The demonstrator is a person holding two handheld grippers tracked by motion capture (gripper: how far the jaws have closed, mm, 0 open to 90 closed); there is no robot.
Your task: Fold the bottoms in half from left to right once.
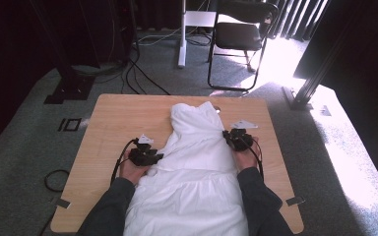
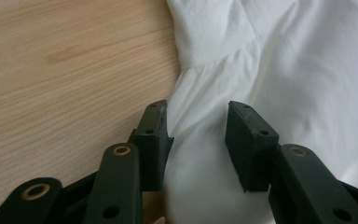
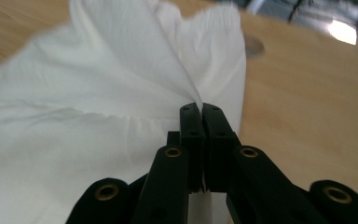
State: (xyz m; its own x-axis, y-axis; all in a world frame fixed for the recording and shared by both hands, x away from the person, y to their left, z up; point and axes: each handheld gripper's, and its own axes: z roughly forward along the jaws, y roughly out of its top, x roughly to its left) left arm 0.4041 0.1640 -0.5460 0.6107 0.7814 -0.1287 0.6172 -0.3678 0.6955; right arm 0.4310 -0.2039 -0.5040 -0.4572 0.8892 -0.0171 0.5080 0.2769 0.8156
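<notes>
High view: nearest the camera, two dark sleeves (image 1: 109, 209) come in from the bottom edge, and between them a white garment (image 1: 197, 167) lies lengthwise on the wooden table (image 1: 113, 118), its near end hanging over the table's front edge. The left gripper (image 1: 153, 158) sits at the garment's left edge, the right gripper (image 1: 230, 139) at its right edge, the cloth between the two. A black folding chair (image 1: 238, 34) stands on the carpet well beyond the table. Left gripper view: the jaws stand partly apart with a rounded bulge of the white garment (image 2: 270, 70) between them; the left pad (image 2: 158, 126) touches the cloth edge, the right pad is just clear, so no firm grip reads here. Bare wood lies to the left of this gripper. Right gripper view: the jaws are pressed together on a thin pinch of the garment (image 3: 121, 93), and creases fan out from the tips (image 3: 200, 108). Bare table lies to the right of this gripper. Judgement: the step in hand is taking hold of both side edges, likely for a fold or a smoothing pull. Next move calls for the left jaws to close on the edge fold before either hand lifts; otherwise the cloth would drag unevenly.
</notes>
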